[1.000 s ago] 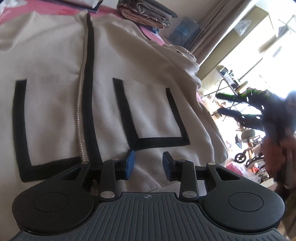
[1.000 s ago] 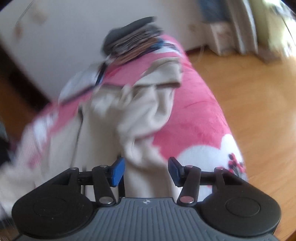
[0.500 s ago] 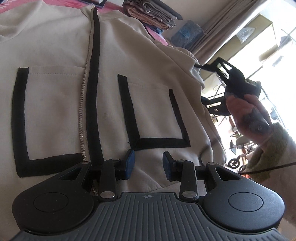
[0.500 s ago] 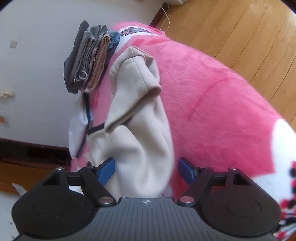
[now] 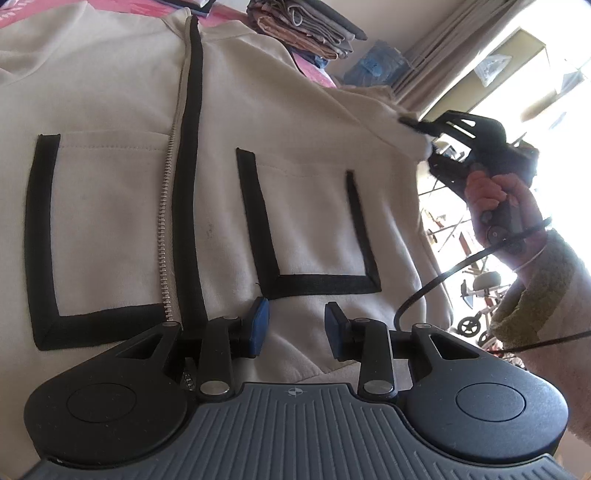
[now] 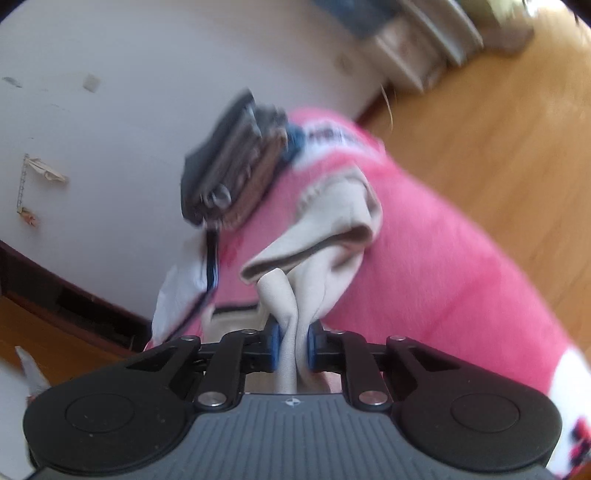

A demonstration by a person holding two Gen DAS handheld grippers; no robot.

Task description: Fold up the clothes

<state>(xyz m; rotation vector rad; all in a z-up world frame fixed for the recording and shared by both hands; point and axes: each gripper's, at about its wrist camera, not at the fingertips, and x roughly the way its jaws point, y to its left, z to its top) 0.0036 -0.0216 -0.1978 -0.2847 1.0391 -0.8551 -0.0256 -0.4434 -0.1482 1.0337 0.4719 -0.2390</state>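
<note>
A cream zip-up jacket (image 5: 122,206) with black-trimmed pockets and a black zipper band lies front-up on a pink blanket (image 6: 436,280). My left gripper (image 5: 295,328) hovers open over its hem, just below the right pocket, with nothing between the blue pads. Over at the jacket's right edge, my right gripper (image 5: 424,136) pinches the sleeve. In the right wrist view the right gripper (image 6: 293,345) is shut on a bunched fold of the cream sleeve (image 6: 325,240), whose cuff droops ahead of the pads.
A stack of folded clothes (image 5: 306,26) sits at the far end of the bed, also visible as a blurred stack of folded clothes (image 6: 236,173). Wooden floor (image 6: 491,147) lies to the right. A hand (image 5: 495,199) and cable (image 5: 443,277) are at the jacket's right side.
The right gripper closed on the sleeve, which it straddled open half a second ago, and drew it taut at the jacket's right edge. The left gripper stayed open over the hem.
</note>
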